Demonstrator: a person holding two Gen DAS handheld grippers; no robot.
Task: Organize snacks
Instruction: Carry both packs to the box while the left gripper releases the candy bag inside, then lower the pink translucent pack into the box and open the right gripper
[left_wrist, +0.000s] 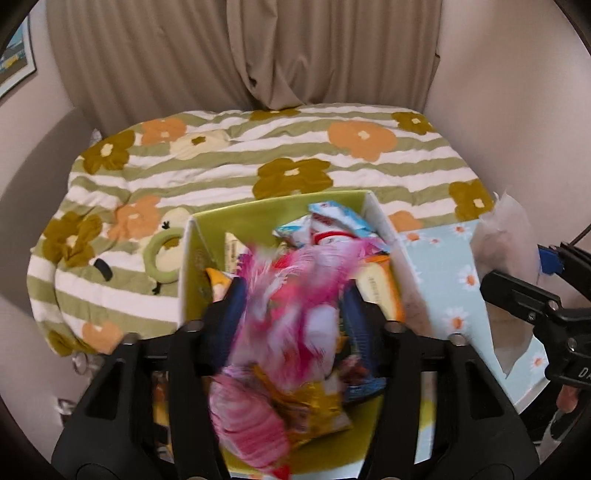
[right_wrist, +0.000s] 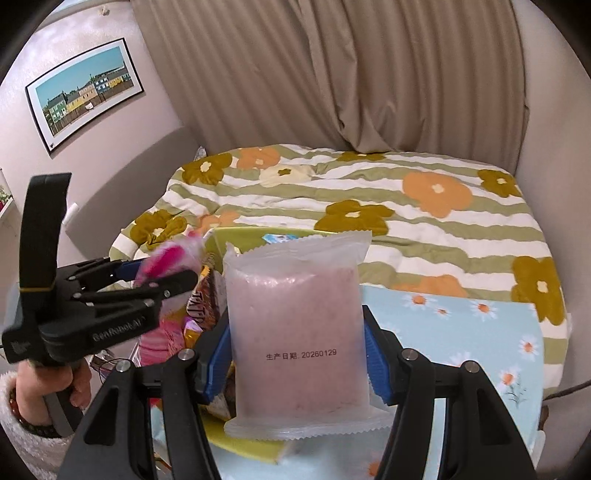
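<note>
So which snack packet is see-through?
The frosted clear pouch with pink filling, pinched in the right tongs. The blurry packet between the left tongs is solid pink and white.

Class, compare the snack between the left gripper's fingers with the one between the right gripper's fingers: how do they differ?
The pink-and-white packet is brightly printed and blurred; the frosted pouch is pale, translucent, sharp, with a printed date line. The packet hangs over the green box; the pouch stands upright. The left gripper looks loose; the right gripper clamps. Both are sealed.
</note>
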